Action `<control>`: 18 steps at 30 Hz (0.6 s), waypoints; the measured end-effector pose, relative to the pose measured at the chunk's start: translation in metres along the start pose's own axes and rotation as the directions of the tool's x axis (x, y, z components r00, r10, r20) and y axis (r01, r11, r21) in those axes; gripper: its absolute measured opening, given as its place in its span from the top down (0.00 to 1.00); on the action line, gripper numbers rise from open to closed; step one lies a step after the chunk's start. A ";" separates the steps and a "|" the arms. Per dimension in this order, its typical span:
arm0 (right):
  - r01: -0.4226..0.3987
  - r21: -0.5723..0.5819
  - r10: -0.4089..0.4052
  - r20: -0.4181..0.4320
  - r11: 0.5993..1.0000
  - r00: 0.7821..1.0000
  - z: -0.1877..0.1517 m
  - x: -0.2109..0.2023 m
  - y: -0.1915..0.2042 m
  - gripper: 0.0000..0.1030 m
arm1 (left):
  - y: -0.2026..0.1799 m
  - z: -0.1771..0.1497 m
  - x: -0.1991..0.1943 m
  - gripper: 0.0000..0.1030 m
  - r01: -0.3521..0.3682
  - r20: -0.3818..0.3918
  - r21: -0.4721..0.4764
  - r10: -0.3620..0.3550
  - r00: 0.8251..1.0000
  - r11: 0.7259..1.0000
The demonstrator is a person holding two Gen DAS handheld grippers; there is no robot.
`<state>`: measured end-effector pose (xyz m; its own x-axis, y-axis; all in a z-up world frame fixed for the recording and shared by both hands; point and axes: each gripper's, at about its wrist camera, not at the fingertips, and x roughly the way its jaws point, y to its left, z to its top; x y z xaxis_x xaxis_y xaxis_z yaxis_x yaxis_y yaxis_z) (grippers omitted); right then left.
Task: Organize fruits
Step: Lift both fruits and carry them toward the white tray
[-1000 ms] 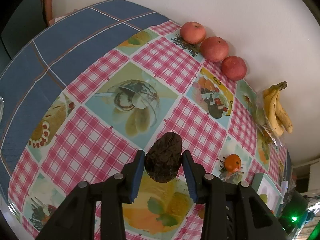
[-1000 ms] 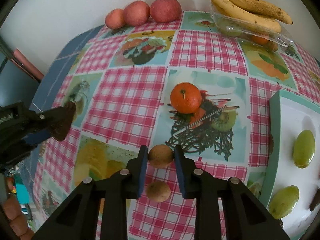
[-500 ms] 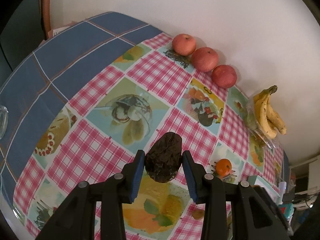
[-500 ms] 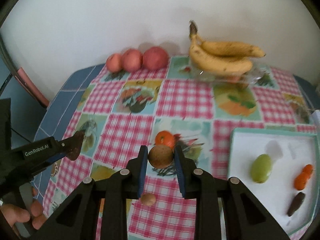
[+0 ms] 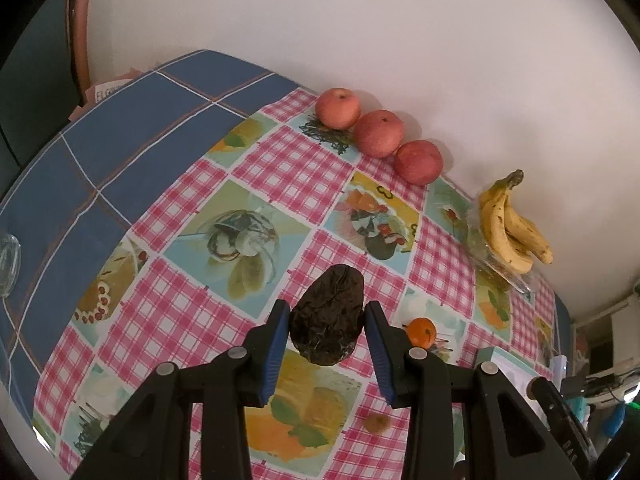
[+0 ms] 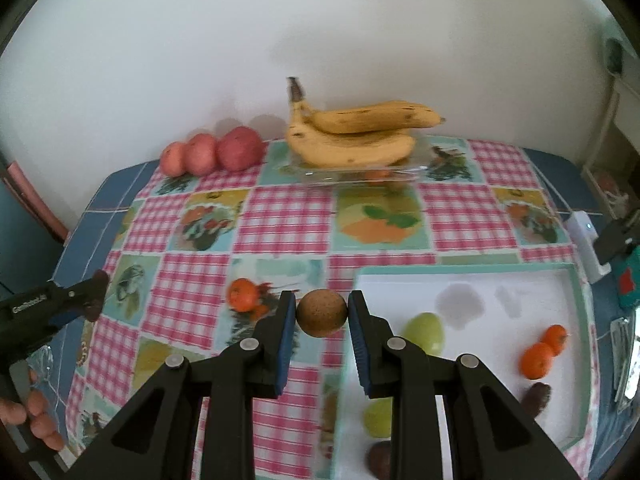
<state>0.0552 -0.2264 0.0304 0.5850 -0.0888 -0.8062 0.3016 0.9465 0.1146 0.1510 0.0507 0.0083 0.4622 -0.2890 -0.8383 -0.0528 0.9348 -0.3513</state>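
My left gripper point(image 5: 326, 320) is shut on a dark wrinkled avocado point(image 5: 326, 314), held above the checked tablecloth. My right gripper point(image 6: 322, 314) is shut on a round brown kiwi point(image 6: 321, 312), lifted near the left edge of the white tray point(image 6: 500, 276). On the tray lie two green fruits point(image 6: 426, 332), two small oranges point(image 6: 538, 358) and dark fruits point(image 6: 536, 398). A loose orange point(image 6: 242, 294) sits on the cloth left of the tray, also visible in the left wrist view as the orange point(image 5: 420, 332). A second kiwi point(image 5: 376, 423) lies on the cloth. The left gripper point(image 6: 86, 300) shows at the left edge of the right wrist view.
Three red apples point(image 5: 378, 134) line the wall at the back. A bunch of bananas point(image 6: 352, 132) rests on a clear plastic tray point(image 6: 360, 174). A glass dish point(image 5: 8, 260) sits at the table's left edge. A white device point(image 6: 584, 240) stands right of the tray. A hand point(image 6: 36, 420) shows lower left.
My right gripper has risen with the kiwi and swung right toward the tray, leaving the second kiwi on the cloth. My left gripper has lifted and drawn back with the avocado.
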 end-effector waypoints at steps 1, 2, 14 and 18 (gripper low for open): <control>0.009 0.006 -0.009 0.000 1.000 1.000 0.000 -0.001 -0.006 0.73 | -0.001 -0.001 0.000 0.61 0.001 0.000 0.003 -0.001 1.000 1.000; 0.019 0.012 -0.019 0.000 1.000 1.000 0.000 -0.002 -0.013 0.73 | -0.002 -0.001 -0.001 0.61 0.001 0.000 0.005 -0.001 1.000 1.000; 0.133 0.196 -0.133 -0.013 0.971 0.991 -0.007 -0.017 -0.125 0.73 | -0.049 -0.020 0.004 0.61 0.046 -0.036 0.097 -0.042 0.998 0.994; 0.160 0.252 -0.162 -0.013 0.954 0.987 -0.012 -0.024 -0.155 0.73 | -0.077 -0.034 0.008 0.61 0.069 -0.063 0.160 -0.060 0.996 0.985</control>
<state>-0.0146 -0.3670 0.0252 0.5186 -0.2369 -0.8215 0.5710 0.8112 0.1265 0.1290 -0.0305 0.0147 0.4079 -0.3567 -0.8405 0.1220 0.9335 -0.3371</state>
